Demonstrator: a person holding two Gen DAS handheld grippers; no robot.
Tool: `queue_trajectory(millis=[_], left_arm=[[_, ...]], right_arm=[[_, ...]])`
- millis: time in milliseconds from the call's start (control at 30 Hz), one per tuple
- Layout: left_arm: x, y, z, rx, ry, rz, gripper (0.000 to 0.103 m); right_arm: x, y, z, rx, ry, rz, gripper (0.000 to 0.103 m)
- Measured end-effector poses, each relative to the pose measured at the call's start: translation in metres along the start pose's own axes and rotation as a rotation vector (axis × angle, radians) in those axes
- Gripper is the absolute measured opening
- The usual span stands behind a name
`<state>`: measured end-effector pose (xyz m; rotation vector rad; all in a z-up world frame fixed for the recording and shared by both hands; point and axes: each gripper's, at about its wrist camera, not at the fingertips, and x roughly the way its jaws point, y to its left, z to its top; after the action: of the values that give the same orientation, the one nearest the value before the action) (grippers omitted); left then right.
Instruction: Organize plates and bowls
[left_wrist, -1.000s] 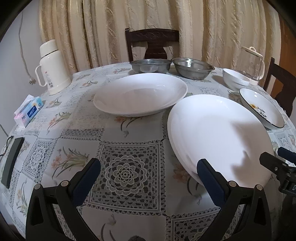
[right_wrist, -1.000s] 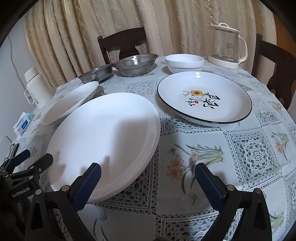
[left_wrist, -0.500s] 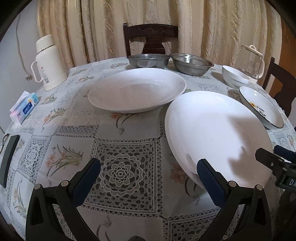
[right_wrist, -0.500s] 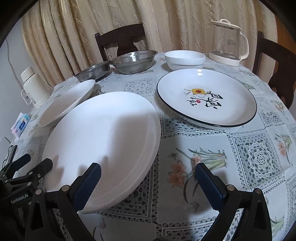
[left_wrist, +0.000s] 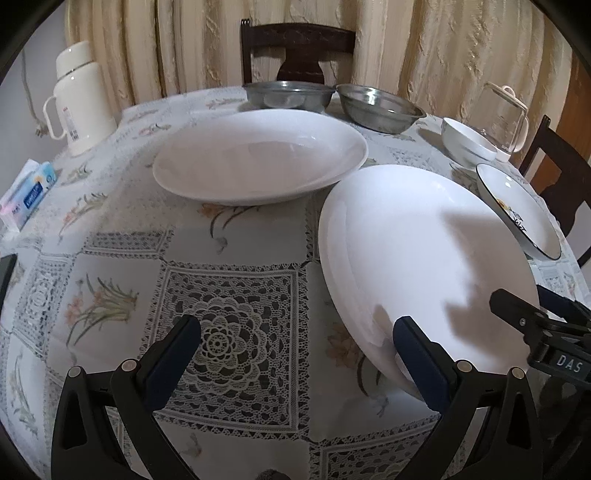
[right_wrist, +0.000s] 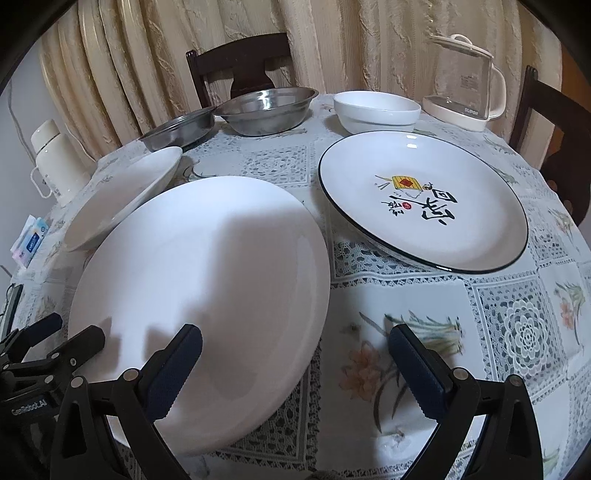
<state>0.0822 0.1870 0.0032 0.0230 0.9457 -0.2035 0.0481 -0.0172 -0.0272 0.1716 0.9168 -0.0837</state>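
Both grippers are spread wide and empty: the left gripper (left_wrist: 295, 345) faces a plain white plate (left_wrist: 424, 258) ahead-right, while only the right gripper (right_wrist: 295, 345) shows the black-rimmed plate's (right_wrist: 424, 206) painted lantern ahead.

The left gripper (left_wrist: 295, 341) was held low and level, its two blue-padded fingers (left_wrist: 171, 356) spread wide with nothing between them. The right gripper (right_wrist: 295, 345) was posed alike, its jaws parted wide and empty, its fingers (right_wrist: 415, 371) pointed forward. The two were kept side by side: the right gripper's finger ends were seen just to the right of the left gripper, and the left gripper's just to the left of the right one.
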Motion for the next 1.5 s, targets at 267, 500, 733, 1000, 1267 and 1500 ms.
queue_trajectory(millis=[267,500,733,1000,1267,1500], left_arm=[[0.009,0.000,0.006,-0.024,0.035,-0.015,0.103],[0.015,-0.002,0.013,-0.026,0.044,-0.006,0.103],[0.018,-0.001,0.016,-0.028,0.046,-0.007,0.103],[0.017,0.000,0.017,-0.003,0.059,-0.035,0.103],[0.019,-0.002,0.020,0.009,0.077,-0.028,0.103],[0.022,0.001,0.030,-0.059,0.059,-0.153,0.103]], right_arm=[[0.003,0.001,0.003,-0.014,0.003,-0.012,0.103],[0.004,0.002,0.003,-0.014,0.002,-0.022,0.103],[0.005,0.000,0.003,-0.023,0.006,-0.012,0.103],[0.004,0.000,0.003,-0.048,0.018,-0.001,0.103],[0.002,-0.002,0.003,-0.042,0.015,0.024,0.103],[-0.001,-0.006,0.006,0.001,-0.008,0.088,0.102]])
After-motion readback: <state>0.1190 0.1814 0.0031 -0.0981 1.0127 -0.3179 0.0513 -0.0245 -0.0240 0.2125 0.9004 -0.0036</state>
